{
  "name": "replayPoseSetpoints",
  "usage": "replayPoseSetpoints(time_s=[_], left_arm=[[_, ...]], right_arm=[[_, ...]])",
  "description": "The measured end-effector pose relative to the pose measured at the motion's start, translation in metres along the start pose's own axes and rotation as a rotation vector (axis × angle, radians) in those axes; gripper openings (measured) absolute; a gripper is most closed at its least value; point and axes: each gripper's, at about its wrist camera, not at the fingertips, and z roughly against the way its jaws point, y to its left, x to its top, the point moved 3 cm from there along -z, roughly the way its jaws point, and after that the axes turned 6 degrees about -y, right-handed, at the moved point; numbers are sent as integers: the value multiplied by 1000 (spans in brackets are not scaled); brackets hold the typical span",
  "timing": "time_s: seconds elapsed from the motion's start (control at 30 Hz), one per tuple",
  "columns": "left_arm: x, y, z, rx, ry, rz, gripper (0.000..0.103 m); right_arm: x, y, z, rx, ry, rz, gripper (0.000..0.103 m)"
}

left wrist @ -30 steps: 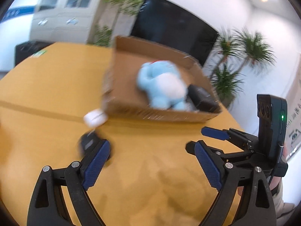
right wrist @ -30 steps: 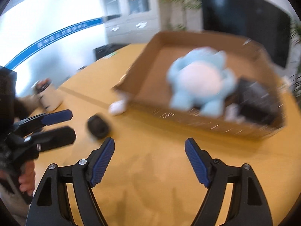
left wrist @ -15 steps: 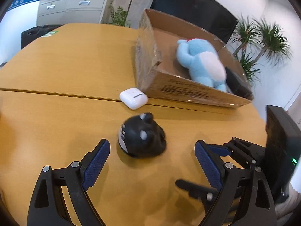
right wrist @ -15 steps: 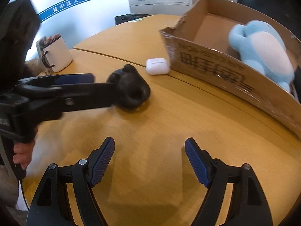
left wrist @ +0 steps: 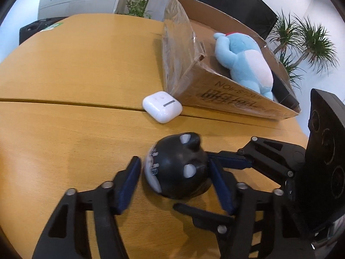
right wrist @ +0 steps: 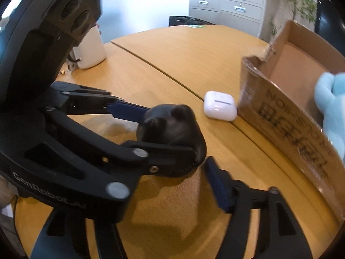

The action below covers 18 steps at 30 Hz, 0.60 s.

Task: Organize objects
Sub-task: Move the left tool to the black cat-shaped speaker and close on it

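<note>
A black toy [left wrist: 179, 168], rounded with two small ears and pale patches, sits on the wooden table [left wrist: 75, 69] near a white earbud case [left wrist: 162, 106]. The case lies flat, closed, just beside the corner of an open cardboard box [left wrist: 226, 95]. Inside the box a light-blue plush [left wrist: 243, 62] with a white belly lies on its back

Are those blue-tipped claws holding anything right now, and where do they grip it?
The left gripper has just closed its fingers on the sides of the black bear-shaped toy. The right gripper's hold cannot be told.
</note>
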Motion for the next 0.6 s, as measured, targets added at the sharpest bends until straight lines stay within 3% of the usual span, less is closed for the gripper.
replayPoseSetpoints(time_s=[0.17, 0.37, 0.53, 0.6], left_arm=[[-7, -13, 0, -20, 17, -32, 56], [-38, -84, -6, -136, 78, -153, 56], [-68, -156, -16, -288, 153, -284, 56], [-74, -181, -21, -314, 165, -338, 56]], right_arm=[[-13, -1, 13, -10, 27, -18, 44], [-60, -4, 58, -92, 35, -79, 43], [-110, -14, 110, -208, 18, -146, 57], [-123, -20, 123, -237, 13, -173, 58]])
